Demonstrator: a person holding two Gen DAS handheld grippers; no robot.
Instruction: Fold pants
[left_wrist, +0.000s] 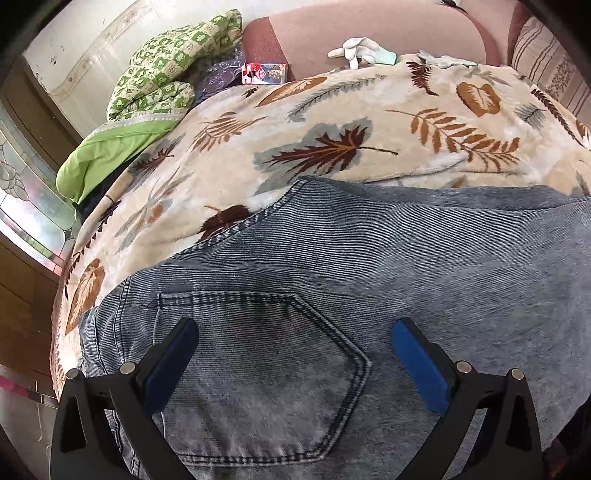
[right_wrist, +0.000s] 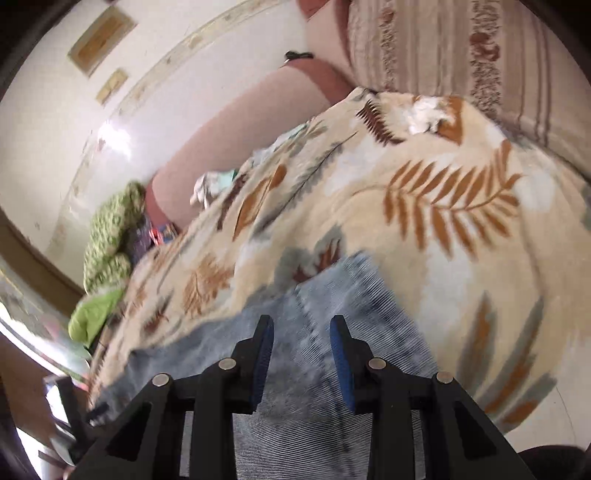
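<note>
Leaf-print plush blanket (left_wrist: 369, 122), cream with brown and rust leaves, covers the bed. Faded blue jeans (left_wrist: 332, 258) lie flat on its near part, back pocket (left_wrist: 266, 373) upward. Green patterned quilt (left_wrist: 166, 70), bunched at the far left edge. White gloves (left_wrist: 362, 51), two, at the blanket's far edge. Left gripper (left_wrist: 295, 332): jaws wide apart above the pocket, empty. Right gripper (right_wrist: 301, 326): jaws narrowly parted over the denim, gripping nothing; view blurred.

The right gripper (right_wrist: 301, 325), jaws partly apart with nothing between them, hangs over blurred blue jeans (right_wrist: 332, 295) on a leaf-patterned blanket (right_wrist: 424, 206).
</note>
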